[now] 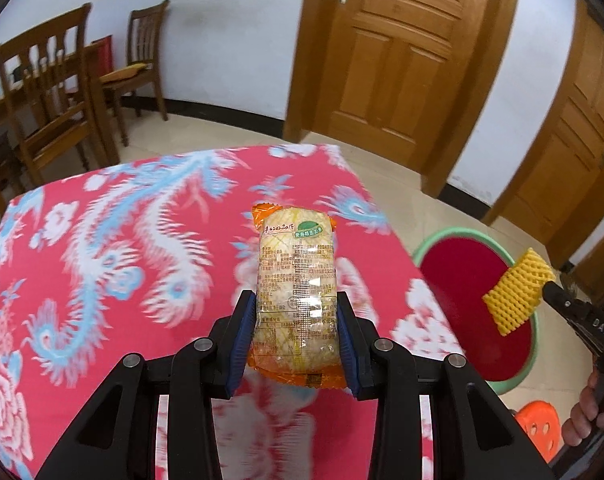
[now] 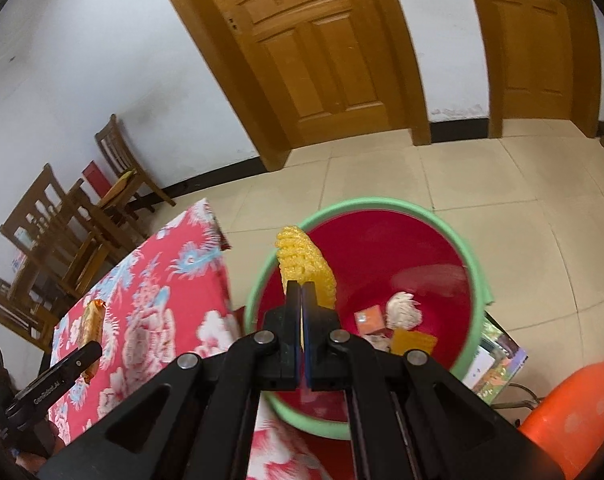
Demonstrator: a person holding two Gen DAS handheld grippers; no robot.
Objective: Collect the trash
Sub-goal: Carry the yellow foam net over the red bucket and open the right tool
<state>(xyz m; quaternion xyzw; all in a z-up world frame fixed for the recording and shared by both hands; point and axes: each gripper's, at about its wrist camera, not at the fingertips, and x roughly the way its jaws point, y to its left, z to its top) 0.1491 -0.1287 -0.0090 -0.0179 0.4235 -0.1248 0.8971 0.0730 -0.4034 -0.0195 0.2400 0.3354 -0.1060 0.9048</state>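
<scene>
My left gripper (image 1: 296, 308) is shut on a clear snack packet with orange ends (image 1: 295, 288), held above the red flowered tablecloth (image 1: 113, 248). In the right wrist view the same snack packet (image 2: 92, 322) shows at the left, over the cloth. My right gripper (image 2: 300, 286) is shut on a piece of yellow foam netting (image 2: 304, 258), which hangs over the rim of a red bin with a green edge (image 2: 442, 248). The left wrist view shows the yellow netting (image 1: 516, 290) above the bin (image 1: 462, 276) at the right. Crumpled paper and small packets (image 2: 402, 310) lie in the bin's bottom.
Wooden chairs (image 1: 49, 92) and a table stand at the far left by the white wall. Two wooden doors (image 1: 398, 48) fill the back. An orange plastic stool (image 2: 582, 412) and a printed box (image 2: 498, 364) sit beside the bin on the tiled floor (image 2: 482, 176).
</scene>
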